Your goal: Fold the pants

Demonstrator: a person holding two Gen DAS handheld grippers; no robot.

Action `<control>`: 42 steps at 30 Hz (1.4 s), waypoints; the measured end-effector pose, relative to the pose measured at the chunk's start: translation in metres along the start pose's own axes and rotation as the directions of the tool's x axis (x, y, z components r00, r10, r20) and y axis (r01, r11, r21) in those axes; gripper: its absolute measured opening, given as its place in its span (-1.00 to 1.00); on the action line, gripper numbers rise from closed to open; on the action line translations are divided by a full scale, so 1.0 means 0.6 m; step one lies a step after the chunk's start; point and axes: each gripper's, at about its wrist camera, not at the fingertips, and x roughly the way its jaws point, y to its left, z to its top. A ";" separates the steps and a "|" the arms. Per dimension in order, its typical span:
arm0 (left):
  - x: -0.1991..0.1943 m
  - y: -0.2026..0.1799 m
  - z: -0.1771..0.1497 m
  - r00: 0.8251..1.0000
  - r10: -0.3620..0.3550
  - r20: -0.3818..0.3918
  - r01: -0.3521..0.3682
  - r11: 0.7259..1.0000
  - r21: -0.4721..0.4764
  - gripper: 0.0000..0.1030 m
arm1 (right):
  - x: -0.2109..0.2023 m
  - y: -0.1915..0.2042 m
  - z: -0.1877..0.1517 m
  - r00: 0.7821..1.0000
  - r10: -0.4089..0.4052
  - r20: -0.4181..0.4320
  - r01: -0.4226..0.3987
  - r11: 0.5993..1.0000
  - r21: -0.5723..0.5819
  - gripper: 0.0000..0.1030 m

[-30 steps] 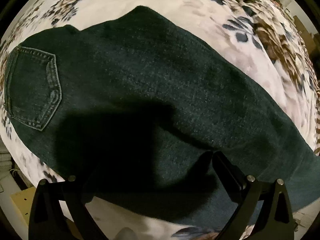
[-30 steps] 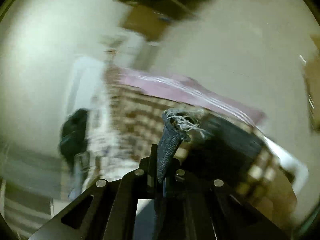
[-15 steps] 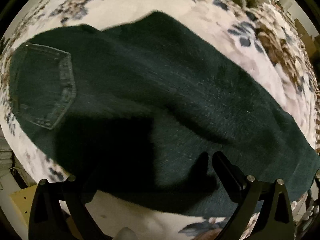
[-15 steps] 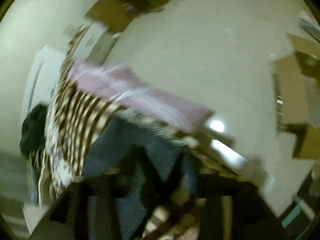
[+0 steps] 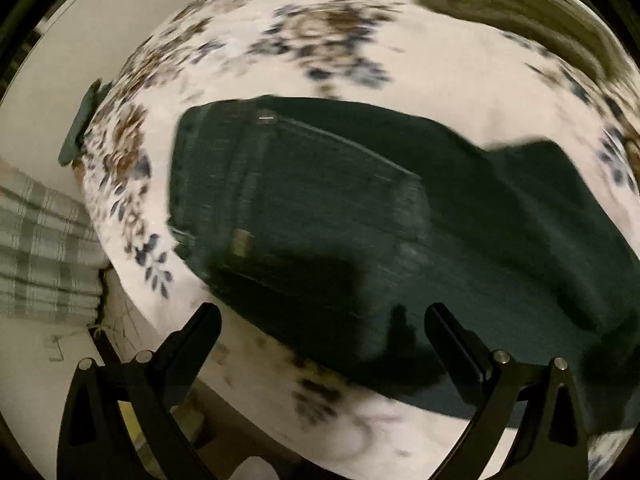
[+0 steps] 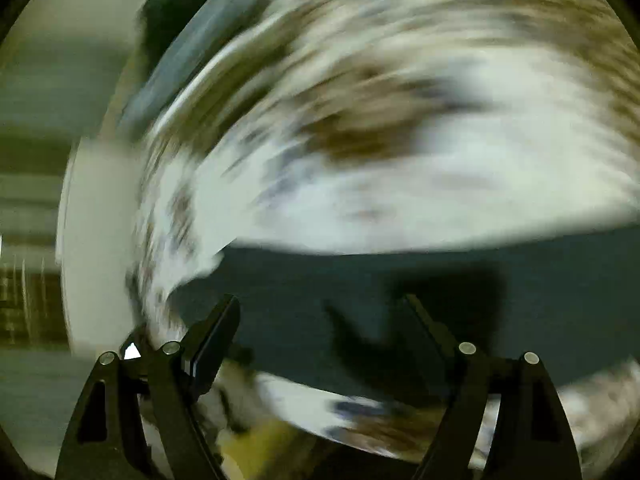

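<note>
Dark denim pants (image 5: 360, 216) lie flat on a floral bedspread (image 5: 420, 60), waistband at the left and a leg folded over at the right. My left gripper (image 5: 320, 320) is open and empty, above the near edge of the pants. In the blurred right wrist view, the pants (image 6: 400, 292) lie across the bottom over the bedspread (image 6: 380, 180). My right gripper (image 6: 320, 312) is open and empty just above them.
A dark object (image 5: 80, 124) hangs at the bed's left edge. Plaid fabric (image 5: 40, 248) is at the far left below the bed. An olive blanket (image 5: 520, 4) lies at the far right of the bed. The floor (image 5: 32, 380) shows at lower left.
My right gripper let go of the pant hem, opened and swung down over the pants. My left gripper moved back toward the waistband end; the pants now show folded.
</note>
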 end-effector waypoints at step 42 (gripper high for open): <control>0.042 0.150 0.080 0.990 -0.141 -0.030 0.140 0.989 -0.038 1.00 | 0.007 -0.078 -0.180 0.978 -0.140 0.156 0.071 0.922 0.382 0.88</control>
